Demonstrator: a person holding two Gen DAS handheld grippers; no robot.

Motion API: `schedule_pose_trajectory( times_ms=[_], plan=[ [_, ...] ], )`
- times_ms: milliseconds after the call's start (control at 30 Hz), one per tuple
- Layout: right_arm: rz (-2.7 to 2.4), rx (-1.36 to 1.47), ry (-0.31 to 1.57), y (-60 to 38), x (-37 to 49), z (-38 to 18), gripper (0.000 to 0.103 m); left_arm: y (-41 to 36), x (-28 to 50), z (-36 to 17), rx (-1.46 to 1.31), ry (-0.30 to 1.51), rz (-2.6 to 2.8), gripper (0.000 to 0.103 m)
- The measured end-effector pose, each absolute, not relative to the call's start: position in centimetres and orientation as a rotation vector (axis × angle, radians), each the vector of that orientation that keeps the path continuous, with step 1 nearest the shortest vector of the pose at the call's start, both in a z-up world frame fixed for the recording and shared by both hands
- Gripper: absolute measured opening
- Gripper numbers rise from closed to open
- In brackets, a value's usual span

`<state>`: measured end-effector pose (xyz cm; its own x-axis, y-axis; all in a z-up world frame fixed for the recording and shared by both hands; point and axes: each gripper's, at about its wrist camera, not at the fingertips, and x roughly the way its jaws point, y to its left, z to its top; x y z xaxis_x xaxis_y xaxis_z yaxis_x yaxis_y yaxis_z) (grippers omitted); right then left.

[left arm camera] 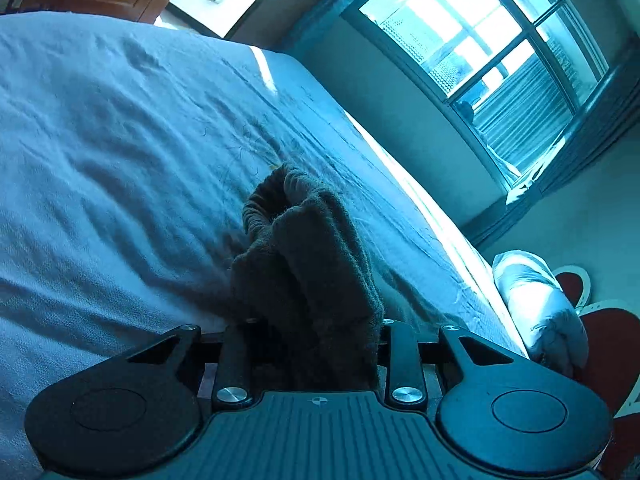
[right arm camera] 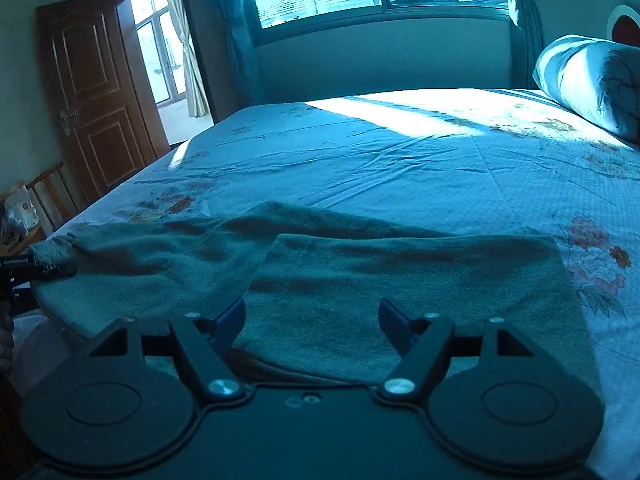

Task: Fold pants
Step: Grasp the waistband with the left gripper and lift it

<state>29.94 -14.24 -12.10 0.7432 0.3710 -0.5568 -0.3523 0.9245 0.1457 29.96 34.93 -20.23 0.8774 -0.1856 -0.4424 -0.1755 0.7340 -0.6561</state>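
Bunched fleece of the pants (left arm camera: 308,264) fills the left gripper (left arm camera: 312,324), jaws clamped on it, apparently at the waistband. Right gripper (right arm camera: 312,312) hovers with jaws apart over the pants (right arm camera: 360,276), lying partly folded along the bed's (right arm camera: 400,152) near edge.

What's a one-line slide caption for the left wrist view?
Left gripper clamps a bunched fold of the pants above the bed, window beyond.
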Motion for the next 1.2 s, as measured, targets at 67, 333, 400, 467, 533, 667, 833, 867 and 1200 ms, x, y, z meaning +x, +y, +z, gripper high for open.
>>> schedule_pose_trajectory(
  times_ms=[67, 333, 400, 467, 533, 667, 833, 867, 1200],
  plan=[
    [0.427, -0.078, 0.591, -11.9, 29.2, -12.6, 0.071, 35.2, 30.1, -19.4, -0.754, 0.508, -0.016, 0.03],
    [0.4, -0.337, 0.537, -8.8, 27.1, -17.6, 0.085, 34.9, 30.1, -15.7, -0.656, 0.512, -0.055, 0.031],
    [0.405, -0.335, 0.546, -8.9, 27.3, -16.6, 0.084, 34.2, 30.1, -14.7, -0.614, 0.503, -0.061, 0.031],
    [0.4, -0.234, 0.468, -10.6, 26.5, -14.4, 0.078, 33.3, 30.0, -13.5, -0.581, 0.487, -0.073, 0.03],
    [0.37, -0.092, 0.4, -13.4, 25.8, -12.7, 0.094, 31.8, 29.8, -12.0, -0.539, 0.463, -0.098, 0.03],
    [0.313, 0.196, 0.447, -19.9, 26.6, -11.9, 0.091, 27.3, 30.4, -9.1, -0.48, 0.42, -0.193, 0.03],
    [0.139, 0.402, 0.425, -28.2, 26.1, -12.0, 0.091, 19.6, 32.2, -6.7, -0.397, 0.418, -0.308, 0.03],
    [0.11, 0.431, 0.421, -29.6, 26.0, -12.2, 0.091, 18.2, 32.6, -6.6, -0.388, 0.427, -0.331, 0.03],
    [-0.022, 0.685, 0.397, -40.1, 24.5, -14.8, 0.092, -3.2, 34.7, -8.6, -0.221, 0.6, -0.631, 0.077]
  ],
)
